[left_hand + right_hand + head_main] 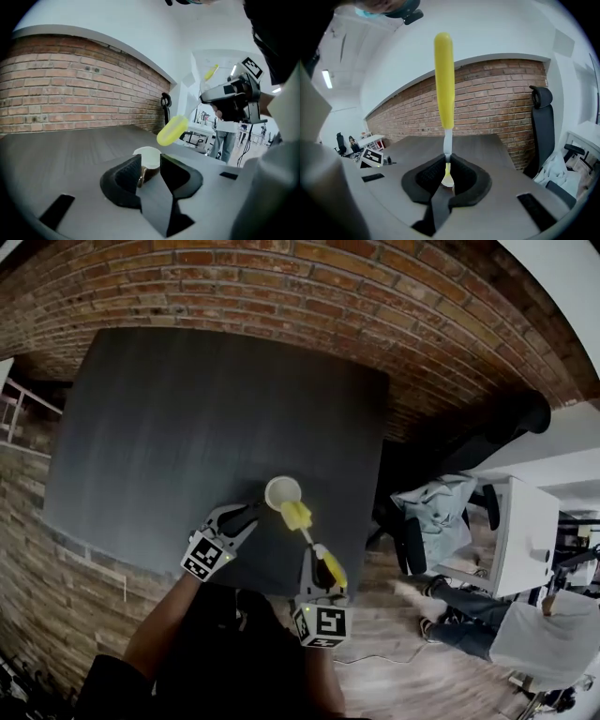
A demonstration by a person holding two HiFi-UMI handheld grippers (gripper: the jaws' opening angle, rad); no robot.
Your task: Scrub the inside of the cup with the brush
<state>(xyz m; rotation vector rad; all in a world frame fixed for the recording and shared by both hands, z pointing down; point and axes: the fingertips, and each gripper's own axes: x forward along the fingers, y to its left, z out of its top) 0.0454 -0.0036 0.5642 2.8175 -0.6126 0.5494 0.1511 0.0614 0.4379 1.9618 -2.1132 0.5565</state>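
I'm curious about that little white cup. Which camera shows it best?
The head view: the cup stands whole on the table, its open mouth facing the camera. The left gripper view shows only its upper part, between the fingers of the left gripper. The right gripper view shows the brush, but no clear cup.

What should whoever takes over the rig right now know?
Left gripper: open, aimed at the white cup, not gripping it.
Right gripper: shut on the yellow brush handle.
Cup stands upright on the dark table; brush head is outside it, by the rim.
Done: cannot tell if any scrubbing happened.
Left: steady cup, put brush in, scrub.
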